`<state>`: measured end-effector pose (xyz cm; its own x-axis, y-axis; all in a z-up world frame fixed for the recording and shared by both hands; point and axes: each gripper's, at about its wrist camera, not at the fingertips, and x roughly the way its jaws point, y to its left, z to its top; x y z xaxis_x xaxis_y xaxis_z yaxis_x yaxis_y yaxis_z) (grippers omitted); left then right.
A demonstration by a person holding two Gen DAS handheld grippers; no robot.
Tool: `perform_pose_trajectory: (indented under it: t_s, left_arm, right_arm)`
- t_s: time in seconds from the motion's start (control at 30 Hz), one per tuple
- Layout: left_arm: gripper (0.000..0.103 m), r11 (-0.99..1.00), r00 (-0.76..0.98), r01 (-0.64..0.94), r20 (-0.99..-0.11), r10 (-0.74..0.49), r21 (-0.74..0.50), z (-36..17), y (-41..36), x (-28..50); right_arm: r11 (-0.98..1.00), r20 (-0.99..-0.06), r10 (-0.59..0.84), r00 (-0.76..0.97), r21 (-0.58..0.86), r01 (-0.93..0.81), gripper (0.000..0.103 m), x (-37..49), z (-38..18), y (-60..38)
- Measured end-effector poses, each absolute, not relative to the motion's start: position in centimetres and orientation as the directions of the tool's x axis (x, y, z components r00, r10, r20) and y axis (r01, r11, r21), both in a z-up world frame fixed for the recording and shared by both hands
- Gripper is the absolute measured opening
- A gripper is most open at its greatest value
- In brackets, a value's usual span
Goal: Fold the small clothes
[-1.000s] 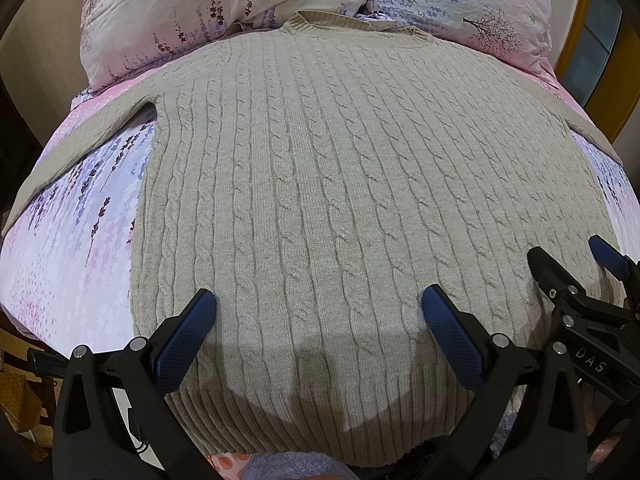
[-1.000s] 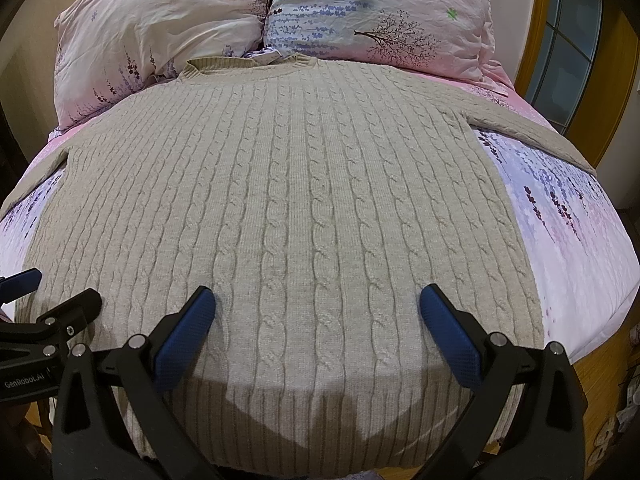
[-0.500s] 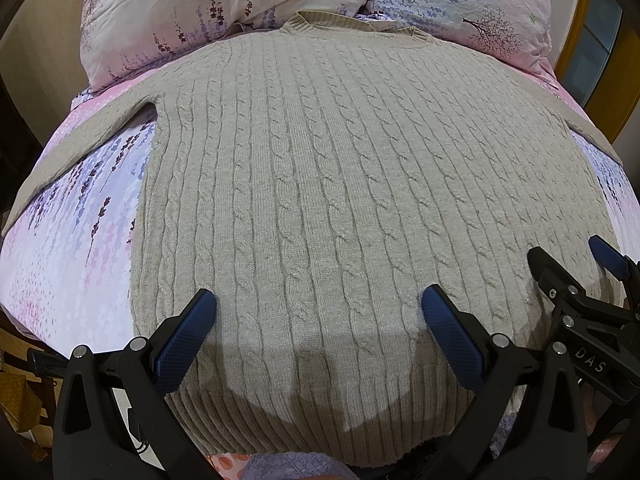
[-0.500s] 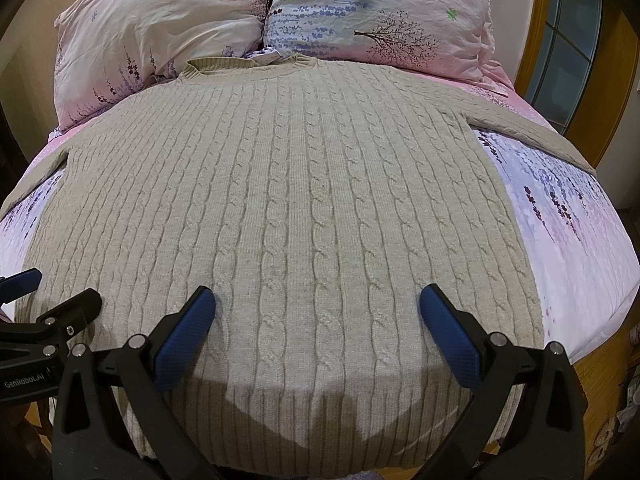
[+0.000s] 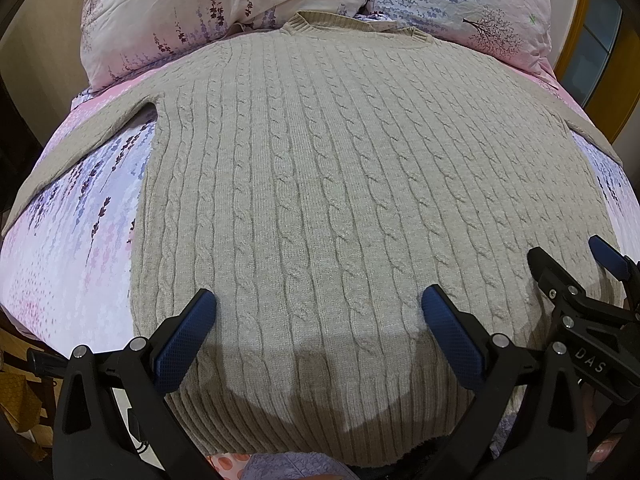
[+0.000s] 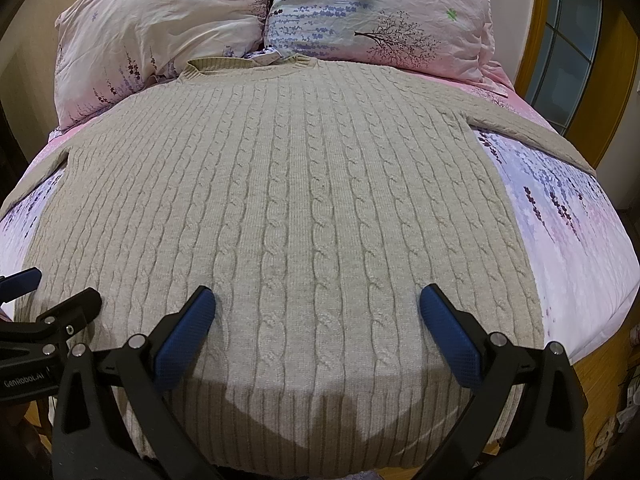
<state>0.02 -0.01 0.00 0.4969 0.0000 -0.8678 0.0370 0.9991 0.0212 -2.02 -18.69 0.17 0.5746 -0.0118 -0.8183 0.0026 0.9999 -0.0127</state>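
Left wrist view: a beige cable-knit sweater point(image 5: 320, 200) is seen spread flat, front up, on a bed point(image 5: 60, 272) covered with a pink and lilac floral sheet. Its collar lies at the far end, against two pillows point(image 5: 208, 8), and both sleeves are stretched out to the sides. The left gripper point(image 5: 319, 304) is held above the ribbed hem with its blue-padded jaws spread wide and nothing between them. The right gripper point(image 6: 318, 303) is held likewise over the hem, jaws wide apart and empty. Each gripper is partly seen at the edge of the other's view, side by side.
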Motion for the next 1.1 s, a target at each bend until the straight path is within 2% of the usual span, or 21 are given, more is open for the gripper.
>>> perform_pose_trajectory:
  t_s: [0.33,0.53,0.63,0.77,0.83,1.0,1.1]
  left_arm:
    - [0.102,0.999,0.496,0.037,-0.869,0.0,0.021,0.0,-0.1,0.2]
    - [0.102,0.998,0.502,0.053,-0.865,-0.003,0.027,0.0,-0.2,0.4]
    - [0.102,0.997,0.493,0.068,-0.87,-0.016,0.021,0.1,-0.1,1.1]
    - [0.102,0.997,0.501,0.071,-0.864,-0.038,-0.003,0.3,0.6,1.6]
    - [0.102,0.997,0.515,0.064,-0.855,-0.064,-0.037,0.7,1.2,3.3]
    - [0.102,0.992,0.56,0.06,-0.819,-0.126,-0.111,1.3,2.3,6.1]
    - [0.102,0.979,0.562,0.075,-0.803,-0.197,-0.188,1.3,2.7,7.8]
  right_arm:
    - [0.999,-0.813,0.019,0.582,-0.008,-0.044,0.101,-1.8,0.1,-18.8]
    - [0.987,-0.784,0.108,0.611,0.012,-0.16,0.101,-1.7,0.0,-19.9]
    - [0.984,-0.787,0.149,0.598,0.059,-0.168,0.101,-0.8,0.3,-20.9]
    - [0.978,-0.78,0.184,0.598,0.205,-0.034,0.101,2.3,1.3,-26.2]
    - [0.956,-0.757,0.195,0.623,0.29,0.053,0.097,4.0,2.2,-30.1]
    - [0.844,-0.717,0.163,0.678,0.457,0.28,0.07,8.7,3.3,-40.6]
    - [0.747,-0.72,0.152,0.677,0.533,0.398,0.062,11.4,2.0,-45.8]
